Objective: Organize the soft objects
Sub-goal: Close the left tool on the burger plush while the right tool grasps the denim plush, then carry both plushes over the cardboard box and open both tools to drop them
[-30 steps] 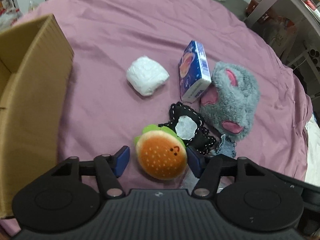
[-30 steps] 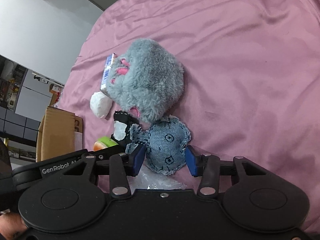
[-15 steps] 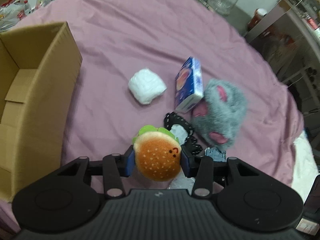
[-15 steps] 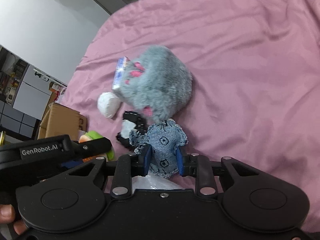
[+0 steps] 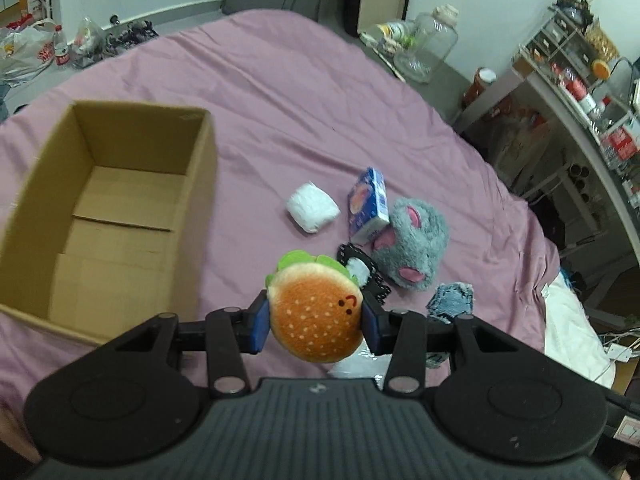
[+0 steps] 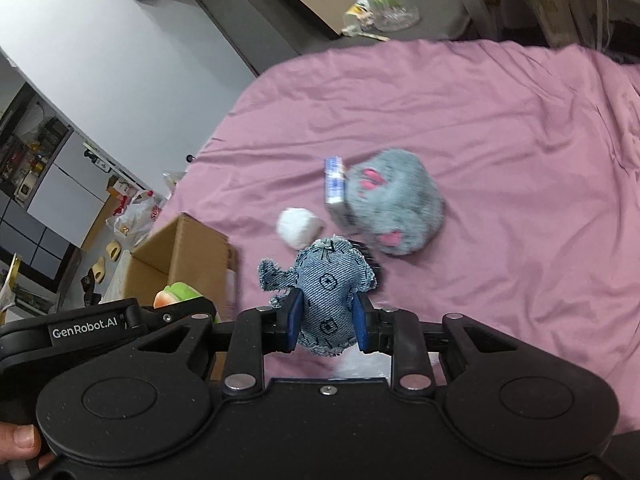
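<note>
A pink sheet (image 5: 304,96) covers the bed under me. At my left on it stands an open cardboard box (image 5: 108,208), its flaps folded down inside. To the right of the box a grey furry plush (image 5: 412,248) lies on the sheet, with a blue carton (image 5: 368,204) leaning against its far side and a white bundle (image 5: 312,207) just beside the carton. A black pouch with white stitching (image 5: 366,274) lies against the grey plush, partly hidden behind what I hold.

My left gripper (image 5: 316,322) is clamped on a hamburger plush (image 5: 316,316), blue pads pressed into both sides of the bun, lifted off the sheet near the box's right wall. My right gripper (image 6: 326,324) is closed on a denim plush (image 6: 326,292), squeezed narrow between the pads and raised above the sheet, in front of the white bundle and the grey plush.
</note>
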Tool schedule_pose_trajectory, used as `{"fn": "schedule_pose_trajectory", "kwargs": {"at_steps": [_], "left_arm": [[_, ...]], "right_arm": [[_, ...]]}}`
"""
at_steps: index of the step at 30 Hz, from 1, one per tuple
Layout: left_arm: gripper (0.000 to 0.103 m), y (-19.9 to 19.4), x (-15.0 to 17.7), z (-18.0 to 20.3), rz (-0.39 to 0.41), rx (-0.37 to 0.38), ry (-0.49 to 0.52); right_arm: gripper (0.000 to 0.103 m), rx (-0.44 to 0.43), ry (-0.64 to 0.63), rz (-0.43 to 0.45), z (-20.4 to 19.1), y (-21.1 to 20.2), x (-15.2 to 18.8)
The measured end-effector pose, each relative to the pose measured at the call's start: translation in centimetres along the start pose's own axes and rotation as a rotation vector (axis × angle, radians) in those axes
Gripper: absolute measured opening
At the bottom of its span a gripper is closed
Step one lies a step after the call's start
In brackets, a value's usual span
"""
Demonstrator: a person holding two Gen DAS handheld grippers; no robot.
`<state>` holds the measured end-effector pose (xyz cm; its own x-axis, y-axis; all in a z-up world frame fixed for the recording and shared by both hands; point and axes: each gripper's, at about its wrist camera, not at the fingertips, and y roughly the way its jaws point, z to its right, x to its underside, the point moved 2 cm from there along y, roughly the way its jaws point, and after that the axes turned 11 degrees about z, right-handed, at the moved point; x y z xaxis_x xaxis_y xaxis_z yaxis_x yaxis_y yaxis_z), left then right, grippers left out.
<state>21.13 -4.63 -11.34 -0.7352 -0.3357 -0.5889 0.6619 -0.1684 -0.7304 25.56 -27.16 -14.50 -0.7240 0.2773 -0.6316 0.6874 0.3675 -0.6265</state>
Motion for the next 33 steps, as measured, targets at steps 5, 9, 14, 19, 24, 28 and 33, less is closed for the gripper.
{"fn": "schedule_pose_trajectory", "kwargs": {"at_steps": [5, 9, 14, 19, 24, 28, 33], "left_arm": [[0.045, -2.2, -1.3, -2.4, 0.032, -0.001, -0.018], [0.045, -3.6, -2.4, -4.4, 0.05, -0.001, -0.027], [0.045, -4.9, -4.0, -6.7, 0.077, -0.003, -0.045], [0.045, -5.7, -5.4, -9.2, 0.104, -0.009, -0.073], [0.045, -5.7, -6.4, -11.7, 0.111, -0.02, -0.107], [0.045, -5.6, -7.1, -13.5, 0.118, -0.028, -0.137], [0.045, -4.7, -7.9, -15.3, 0.112, -0.038, -0.173]], "right_arm": [[0.026, -0.018, -0.026, 0.018, -3.5, -0.7, -0.1], [0.026, -0.028, -0.043, 0.032, -6.4, -1.0, -0.3], [0.026, -0.046, -0.065, 0.043, -9.6, -0.7, -0.5], [0.027, -0.068, -0.101, 0.046, -12.8, -0.2, -0.5], [0.027, -0.087, -0.118, 0.034, -15.0, 0.9, -0.4], [0.027, -0.094, -0.133, 0.022, -16.4, 1.9, -0.4], [0.027, -0.098, -0.139, 0.005, -17.8, 3.4, -0.3]]}}
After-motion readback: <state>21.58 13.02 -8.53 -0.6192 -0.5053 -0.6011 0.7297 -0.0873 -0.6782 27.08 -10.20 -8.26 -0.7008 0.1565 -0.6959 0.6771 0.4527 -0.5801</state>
